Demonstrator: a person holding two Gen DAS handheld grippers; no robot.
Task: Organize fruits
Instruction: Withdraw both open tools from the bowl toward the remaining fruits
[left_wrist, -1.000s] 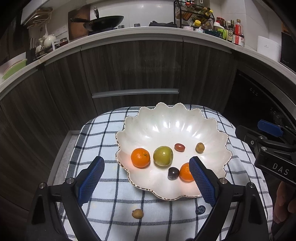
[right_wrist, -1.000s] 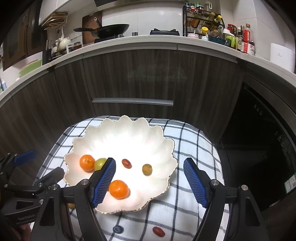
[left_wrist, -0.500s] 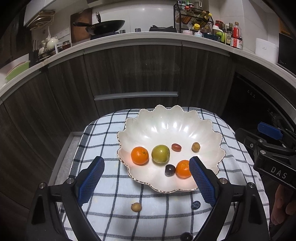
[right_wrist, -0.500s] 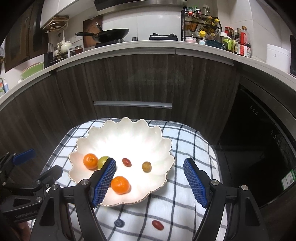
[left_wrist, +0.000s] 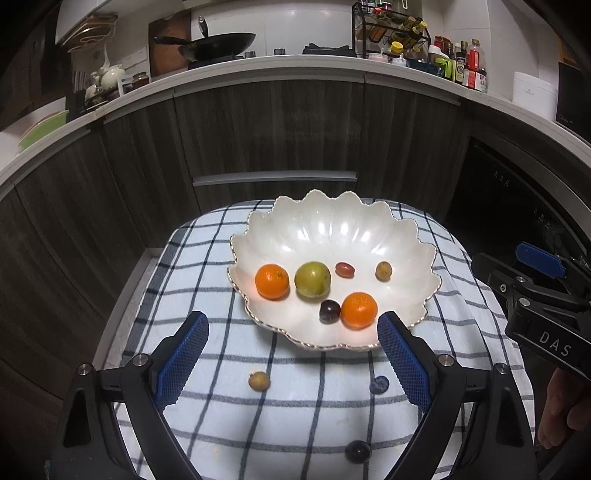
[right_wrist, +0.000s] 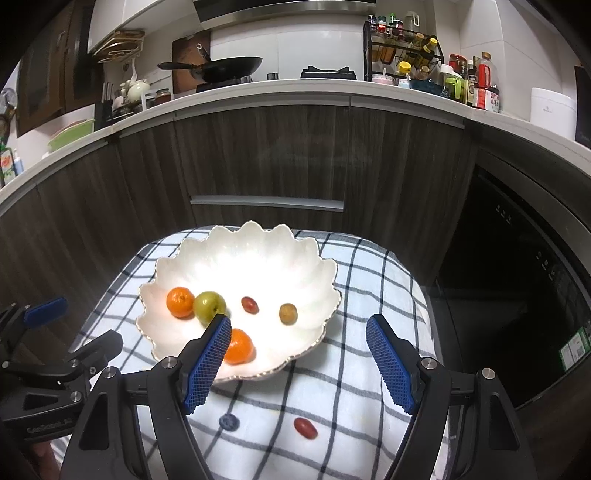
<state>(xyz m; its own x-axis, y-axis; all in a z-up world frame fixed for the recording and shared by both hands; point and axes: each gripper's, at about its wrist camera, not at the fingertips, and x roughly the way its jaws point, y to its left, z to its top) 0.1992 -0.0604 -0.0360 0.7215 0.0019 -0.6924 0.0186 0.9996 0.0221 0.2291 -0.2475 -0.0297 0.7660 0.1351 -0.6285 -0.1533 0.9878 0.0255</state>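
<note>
Kitchen cabinets behind; checked cloth (left_wrist: 207, 266) covers tabletop. Bowl (left_wrist: 332, 229) at my 12 holds six fruits. I judge task mostly done: four small fruits left on cloth, at 6. Left tool (left_wrist: 291, 354) and right tool (right_wrist: 295, 363) both gape, empty.

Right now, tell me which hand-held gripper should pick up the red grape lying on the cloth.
Right. The red grape lies between the open right hand-held gripper jaws, just below them. The left hand-held gripper, also open, frames a yellowish fruit and a blueberry.
</note>
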